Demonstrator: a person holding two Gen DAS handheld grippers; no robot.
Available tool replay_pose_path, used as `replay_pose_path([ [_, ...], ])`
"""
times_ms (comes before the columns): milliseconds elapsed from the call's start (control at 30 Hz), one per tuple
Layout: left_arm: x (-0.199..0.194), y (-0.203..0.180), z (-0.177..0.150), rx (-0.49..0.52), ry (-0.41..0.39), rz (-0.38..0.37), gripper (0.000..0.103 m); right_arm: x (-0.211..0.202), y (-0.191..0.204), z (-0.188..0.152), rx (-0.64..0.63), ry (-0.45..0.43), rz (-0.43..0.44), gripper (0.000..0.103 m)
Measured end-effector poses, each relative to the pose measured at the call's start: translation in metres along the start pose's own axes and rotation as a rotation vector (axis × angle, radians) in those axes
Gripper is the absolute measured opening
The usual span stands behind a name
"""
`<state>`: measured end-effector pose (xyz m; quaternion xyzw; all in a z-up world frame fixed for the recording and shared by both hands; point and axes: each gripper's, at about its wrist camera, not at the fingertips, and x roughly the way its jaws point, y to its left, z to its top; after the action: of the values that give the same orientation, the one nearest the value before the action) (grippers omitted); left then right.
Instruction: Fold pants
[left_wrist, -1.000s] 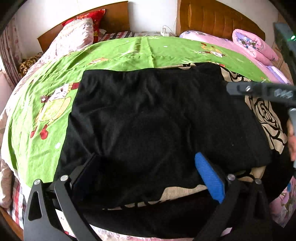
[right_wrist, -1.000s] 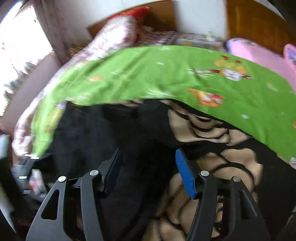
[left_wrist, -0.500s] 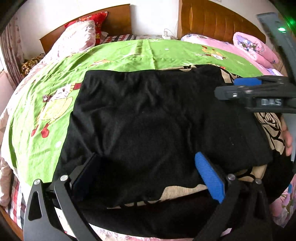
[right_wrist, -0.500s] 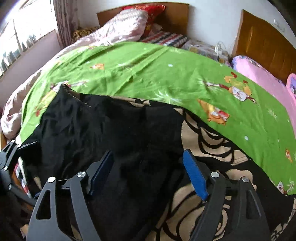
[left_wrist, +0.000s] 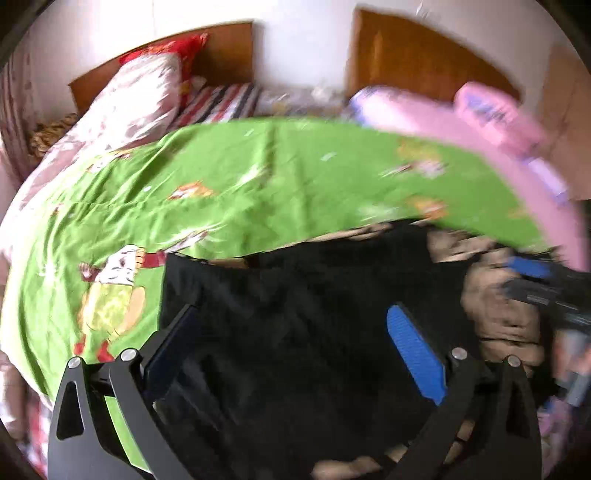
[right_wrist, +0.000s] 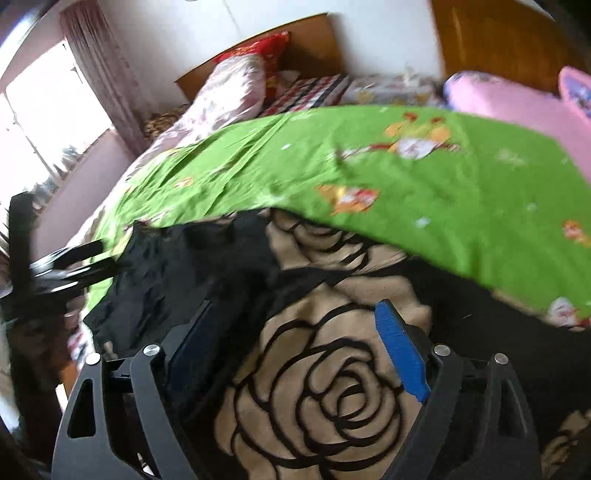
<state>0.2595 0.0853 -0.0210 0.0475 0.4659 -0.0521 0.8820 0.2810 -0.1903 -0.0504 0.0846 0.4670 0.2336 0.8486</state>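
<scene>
Lying folded on the bed, black pants (left_wrist: 295, 325) rest between two hand-held grippers.

Left wrist view: the left hand-held gripper (left_wrist: 295, 347) hangs over the pants with its jaws apart and nothing clamped; the pants lie on a rose blanket (left_wrist: 502, 317) beside a green sheet (left_wrist: 258, 177), and the right hand-held gripper (left_wrist: 546, 288) shows blurred at the right edge. Right wrist view: the right hand-held gripper (right_wrist: 295, 350) has its jaws opening, empty, above the rose blanket (right_wrist: 325, 398); the pants (right_wrist: 177, 273) lie to its left, near the left hand-held gripper (right_wrist: 70, 266) at the edge.
</scene>
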Motion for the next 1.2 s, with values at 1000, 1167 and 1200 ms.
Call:
replay_pose_path([
  [1000,0.052,0.013,-0.018,-0.043,0.03,0.029,0.102,0.03,0.097,0.005,-0.267,-0.01,0.046,0.009],
  [1167,0.052,0.013,-0.018,-0.042,0.03,0.029,0.102,0.037,0.092,-0.009,-0.286,0.021,-0.084,0.009],
  [1200,0.052,0.013,-0.018,-0.042,0.03,0.029,0.102,0.047,0.078,-0.013,-0.243,0.057,-0.122,0.009],
])
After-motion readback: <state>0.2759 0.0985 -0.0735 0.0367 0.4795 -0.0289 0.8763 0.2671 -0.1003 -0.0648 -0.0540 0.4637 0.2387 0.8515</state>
